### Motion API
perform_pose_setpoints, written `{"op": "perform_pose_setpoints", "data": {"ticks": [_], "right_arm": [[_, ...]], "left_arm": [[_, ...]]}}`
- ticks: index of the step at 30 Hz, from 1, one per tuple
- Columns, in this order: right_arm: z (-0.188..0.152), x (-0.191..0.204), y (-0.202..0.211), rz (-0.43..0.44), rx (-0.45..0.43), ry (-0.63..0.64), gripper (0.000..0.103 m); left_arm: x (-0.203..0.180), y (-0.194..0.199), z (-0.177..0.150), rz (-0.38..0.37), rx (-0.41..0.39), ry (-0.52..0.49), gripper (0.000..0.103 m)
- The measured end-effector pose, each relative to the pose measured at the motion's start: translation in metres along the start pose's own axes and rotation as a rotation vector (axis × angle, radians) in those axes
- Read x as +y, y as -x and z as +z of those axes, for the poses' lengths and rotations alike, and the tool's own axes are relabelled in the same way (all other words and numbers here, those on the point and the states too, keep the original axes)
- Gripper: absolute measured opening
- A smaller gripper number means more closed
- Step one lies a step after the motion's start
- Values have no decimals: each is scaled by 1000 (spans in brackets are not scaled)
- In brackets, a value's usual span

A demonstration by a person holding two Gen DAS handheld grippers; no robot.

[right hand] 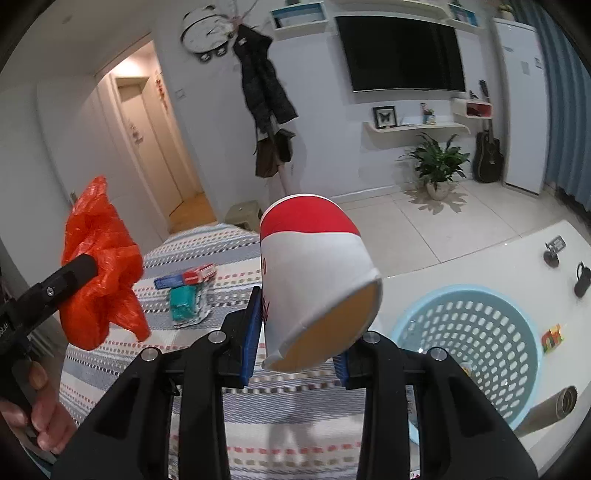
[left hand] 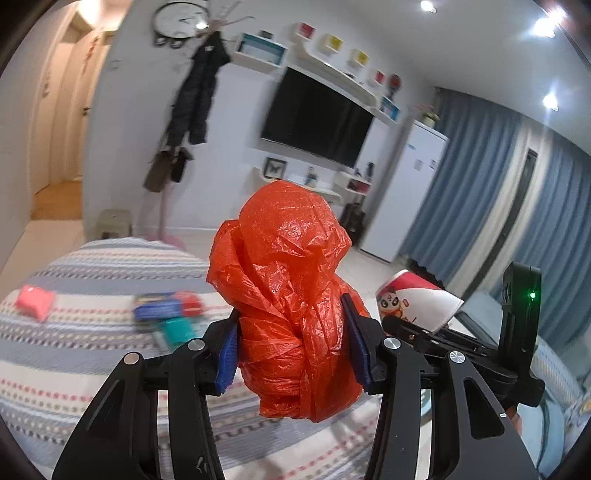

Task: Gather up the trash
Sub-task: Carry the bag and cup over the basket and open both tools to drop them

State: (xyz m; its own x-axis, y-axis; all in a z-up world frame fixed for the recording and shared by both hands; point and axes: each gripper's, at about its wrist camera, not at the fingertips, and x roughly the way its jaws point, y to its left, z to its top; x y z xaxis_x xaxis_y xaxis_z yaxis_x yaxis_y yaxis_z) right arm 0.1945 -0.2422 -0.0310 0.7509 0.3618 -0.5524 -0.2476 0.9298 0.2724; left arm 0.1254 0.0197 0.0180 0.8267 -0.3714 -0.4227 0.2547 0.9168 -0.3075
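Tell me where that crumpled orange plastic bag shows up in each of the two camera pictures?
Left wrist view: the orange plastic bag fills the centre, pinched between the left gripper and its blue pads.
Right wrist view: the same bag is at the left edge, held out over the striped bedspread.
Shared landmark: the wall clock, beside the dark coat on the rack.

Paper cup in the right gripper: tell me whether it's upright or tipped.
Tipped. The cup lies tilted in the right gripper, red base pointing away, open mouth facing the camera and down-right. No contents are visible inside.
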Motion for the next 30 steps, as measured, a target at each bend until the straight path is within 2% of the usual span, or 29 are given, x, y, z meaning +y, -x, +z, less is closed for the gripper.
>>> {"op": "perform_pose_setpoints", "data": {"ticks": [7, 11, 23, 30], "right_arm": [[-6, -56, 16, -7, -7, -113, 30], [-18, -85, 14, -70, 15, -154, 30], [-75, -185, -12, -231, 149, -412, 30], [-99, -213, -26, -283, 238, -475, 31]], "left_arm": [[-46, -37, -6, -52, 49, -79, 48], [-68, -64, -12, -90, 96, -106, 49], [-108, -152, -62, -172, 308, -140, 50], [-121, -186, -79, -178, 383, -153, 52]]}}
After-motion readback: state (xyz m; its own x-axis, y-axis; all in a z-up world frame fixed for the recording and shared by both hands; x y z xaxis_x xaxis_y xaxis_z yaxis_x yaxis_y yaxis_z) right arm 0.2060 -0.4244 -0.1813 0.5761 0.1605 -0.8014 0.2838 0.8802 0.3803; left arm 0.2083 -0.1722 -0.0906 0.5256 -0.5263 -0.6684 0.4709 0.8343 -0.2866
